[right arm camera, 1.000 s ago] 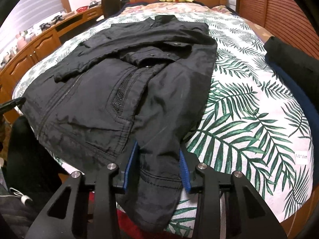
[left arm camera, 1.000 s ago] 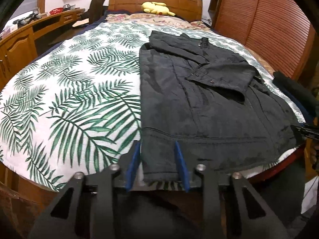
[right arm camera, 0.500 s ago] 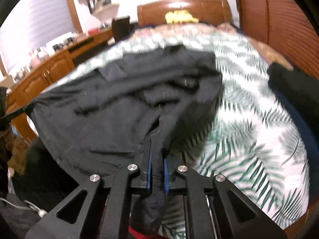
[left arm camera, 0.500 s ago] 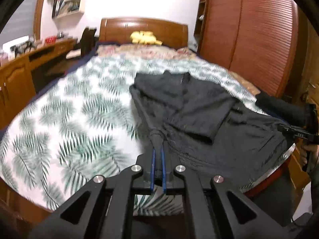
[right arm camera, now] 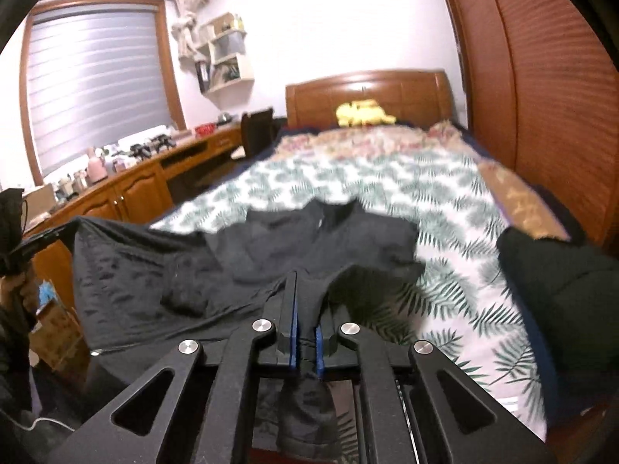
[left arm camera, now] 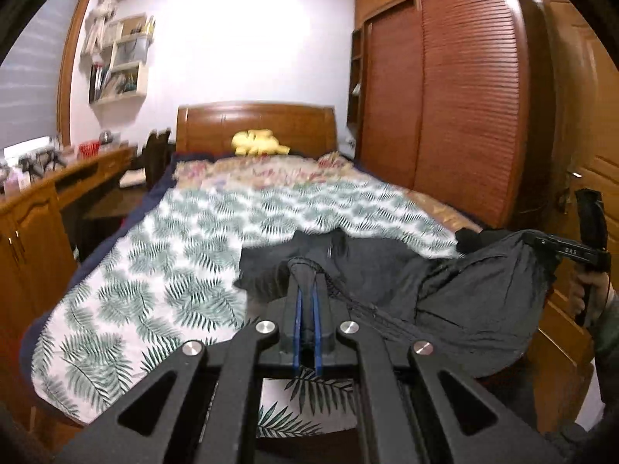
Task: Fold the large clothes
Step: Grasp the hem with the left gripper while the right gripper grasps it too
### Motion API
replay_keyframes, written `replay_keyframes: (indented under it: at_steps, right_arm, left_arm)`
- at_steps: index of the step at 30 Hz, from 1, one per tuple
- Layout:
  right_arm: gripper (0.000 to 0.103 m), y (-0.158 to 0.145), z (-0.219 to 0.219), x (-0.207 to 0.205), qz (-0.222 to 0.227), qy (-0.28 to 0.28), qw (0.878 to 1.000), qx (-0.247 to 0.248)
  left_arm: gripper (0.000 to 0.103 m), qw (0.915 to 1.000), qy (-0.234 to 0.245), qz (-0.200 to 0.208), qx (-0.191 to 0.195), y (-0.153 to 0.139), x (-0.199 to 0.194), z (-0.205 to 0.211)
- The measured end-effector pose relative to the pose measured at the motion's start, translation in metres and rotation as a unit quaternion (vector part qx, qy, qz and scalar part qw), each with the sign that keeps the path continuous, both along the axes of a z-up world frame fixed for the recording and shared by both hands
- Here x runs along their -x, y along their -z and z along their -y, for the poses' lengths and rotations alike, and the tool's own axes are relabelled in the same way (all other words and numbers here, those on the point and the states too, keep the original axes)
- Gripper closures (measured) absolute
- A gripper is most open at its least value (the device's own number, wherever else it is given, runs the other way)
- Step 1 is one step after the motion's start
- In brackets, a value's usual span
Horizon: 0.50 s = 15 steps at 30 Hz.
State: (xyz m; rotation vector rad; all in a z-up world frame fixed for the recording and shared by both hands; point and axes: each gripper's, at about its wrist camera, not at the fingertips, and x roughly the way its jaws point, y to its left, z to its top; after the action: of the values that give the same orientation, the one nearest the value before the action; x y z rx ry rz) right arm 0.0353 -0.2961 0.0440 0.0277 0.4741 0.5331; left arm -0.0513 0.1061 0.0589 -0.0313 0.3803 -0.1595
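Observation:
A large black jacket [left arm camera: 476,305] is lifted by its bottom hem above the foot of the bed, its collar end [right arm camera: 332,232] still resting on the leaf-print cover. My left gripper [left arm camera: 306,286] is shut on one hem corner. My right gripper [right arm camera: 305,297] is shut on the other hem corner; a flap of cloth hangs below it. The hem stretches between the two grippers. The right gripper also shows at the right of the left wrist view [left arm camera: 568,251], and the left gripper at the left edge of the right wrist view [right arm camera: 35,239].
The bed [left arm camera: 162,270] has a leaf-print cover, a wooden headboard [left arm camera: 255,123] and a yellow plush toy [left arm camera: 259,143]. A dark folded garment [right arm camera: 557,282] lies at the bed's right edge. A wooden desk [left arm camera: 42,208] runs on the left, a slatted wardrobe [left arm camera: 464,108] on the right.
Both grippers closed on the jacket's hem corners and rose, lifting the lower half of the jacket off the bed. Both views now tilt up toward the headboard.

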Motion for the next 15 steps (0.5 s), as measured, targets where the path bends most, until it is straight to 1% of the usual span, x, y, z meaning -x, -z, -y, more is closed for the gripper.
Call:
replay_keyframes:
  at_steps: [2,4,6,8,10,12,15]
  right_arm:
    - [0.099,-0.011,0.003,0.016,0.017,0.001,1.0,0.0]
    - [0.099,-0.022,0.006,0.031,0.03,0.002,1.0,-0.005]
    - [0.099,-0.031,0.008,0.042,0.039,-0.003,0.999,-0.007]
    - [0.099,-0.035,0.009,0.046,0.044,0.0,0.999,-0.001]
    - [0.099,-0.033,0.007,0.039,0.043,0.006,0.999,0.013]
    - [0.099,-0.026,0.005,0.023,0.036,0.014,0.999,0.025]
    - [0.099,-0.012,0.002,-0.011,0.022,0.03,0.998,0.048]
  left_arm:
    - [0.101,0.9998,0.002,0.02,-0.009,-0.013,0.019,0.007]
    - [0.101,0.9995,0.007,0.029,-0.01,-0.021,0.031,0.009]
    - [0.101,0.9994,0.007,0.032,-0.01,-0.025,0.031,0.008]
    - [0.101,0.9995,0.0,0.029,-0.014,-0.023,0.023,0.007]
    - [0.1,0.9997,-0.006,0.021,-0.009,-0.017,0.007,0.001]
    - [0.1,0.9997,-0.019,0.013,-0.007,-0.009,-0.015,-0.005]
    - [0.1,0.9995,-0.03,0.004,0.001,0.003,-0.041,-0.011]
